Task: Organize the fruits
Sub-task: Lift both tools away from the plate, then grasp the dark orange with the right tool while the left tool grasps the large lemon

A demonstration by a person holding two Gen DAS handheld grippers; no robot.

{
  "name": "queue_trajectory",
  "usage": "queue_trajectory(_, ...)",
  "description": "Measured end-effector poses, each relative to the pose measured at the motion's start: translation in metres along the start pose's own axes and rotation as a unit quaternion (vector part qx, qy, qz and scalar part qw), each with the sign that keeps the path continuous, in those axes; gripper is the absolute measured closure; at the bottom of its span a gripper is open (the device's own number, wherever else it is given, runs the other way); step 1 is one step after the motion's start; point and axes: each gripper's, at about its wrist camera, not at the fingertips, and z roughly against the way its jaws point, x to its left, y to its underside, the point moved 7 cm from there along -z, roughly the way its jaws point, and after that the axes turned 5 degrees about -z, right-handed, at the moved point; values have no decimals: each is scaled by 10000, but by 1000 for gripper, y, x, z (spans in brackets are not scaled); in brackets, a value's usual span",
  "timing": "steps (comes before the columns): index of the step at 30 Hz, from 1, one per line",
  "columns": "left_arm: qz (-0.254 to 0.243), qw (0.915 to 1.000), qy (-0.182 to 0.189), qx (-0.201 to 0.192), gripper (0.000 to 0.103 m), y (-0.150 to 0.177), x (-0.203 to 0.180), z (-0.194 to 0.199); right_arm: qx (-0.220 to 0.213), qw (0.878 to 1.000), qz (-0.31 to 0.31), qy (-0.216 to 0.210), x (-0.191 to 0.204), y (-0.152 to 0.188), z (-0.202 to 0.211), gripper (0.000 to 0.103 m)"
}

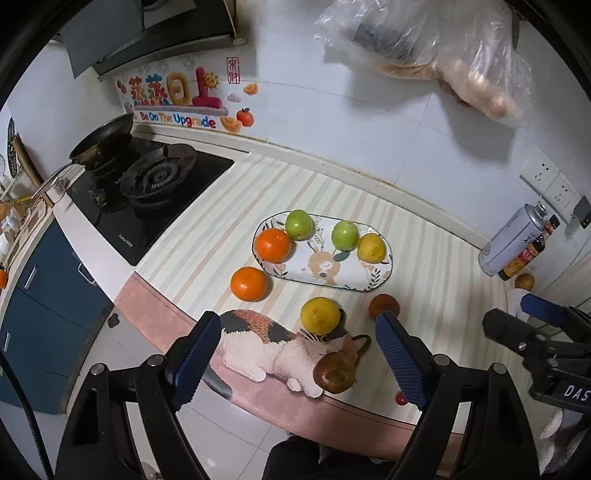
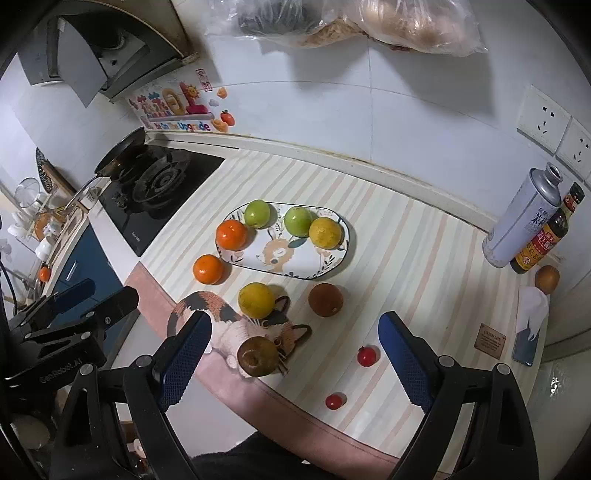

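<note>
An oval patterned plate point(image 1: 325, 275) point(image 2: 258, 264) holds an orange point(image 1: 273, 245) point(image 2: 231, 234), two green fruits point(image 1: 299, 224) point(image 1: 344, 236) and a yellow fruit point(image 1: 371, 247) point(image 2: 325, 233). On the counter in front lie a second orange point(image 1: 248, 283) point(image 2: 208, 269), a yellow fruit point(image 1: 320, 316) point(image 2: 256, 300), two brown fruits point(image 1: 384, 306) point(image 2: 325, 299) point(image 1: 334, 372) point(image 2: 258, 356) and two small red fruits point(image 2: 368, 356) point(image 2: 334, 401). My left gripper point(image 1: 299, 363) and right gripper point(image 2: 291, 360) are open and empty, hovering above the counter's front edge.
A gas stove point(image 2: 155, 184) with a pan point(image 2: 118, 151) is at the left. A spray can point(image 2: 524, 221), a sauce bottle point(image 2: 543, 240) and another brown fruit point(image 2: 546, 279) stand at the right. Plastic bags point(image 2: 351, 22) hang on the wall. A tissue pack point(image 2: 528, 325) lies at the right.
</note>
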Motion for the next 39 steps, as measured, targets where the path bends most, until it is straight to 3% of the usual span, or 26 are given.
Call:
queue_trajectory(7,75,9997,26,215,18,-1,7,-26,175,9996,-200,-41,-8,-4,-29,9)
queue_trajectory(9,94,9993,15,361,8,-2,9,-43,258,9992,-293,-50,-13,-5,-46,9)
queue_trajectory(13,116,9981,-126,593,6,-2,17,-79,610,9961,-621,-110,-29,0,-103,9)
queue_trajectory(19,161,9916,43,1281,6,9,17,-148,1074,9845,-1374,-172,-58,19,-190,10)
queue_trajectory(25,-68,9833,301,1793,6,23,-8,-198,1355,9742,-1793,-192,-70,24,-252,28)
queue_trajectory(28,-245,9787,385,2002,6,28,-21,-217,1518,9693,-1917,-254,-71,26,-274,45)
queue_trajectory(32,-438,9742,401,2179,6,34,-34,-237,1504,9712,-1836,-199,-69,25,-277,46)
queue_trajectory(34,-499,9728,390,2228,9,35,-37,-246,1526,9713,-1818,-177,-70,27,-273,46)
queue_trajectory(36,-520,9714,422,2280,32,38,-38,-253,1559,9720,-1755,-95,-73,30,-265,46)
queue_trajectory(39,-427,9704,666,2281,41,40,-40,-255,1653,9723,-1650,-44,-76,37,-254,46)
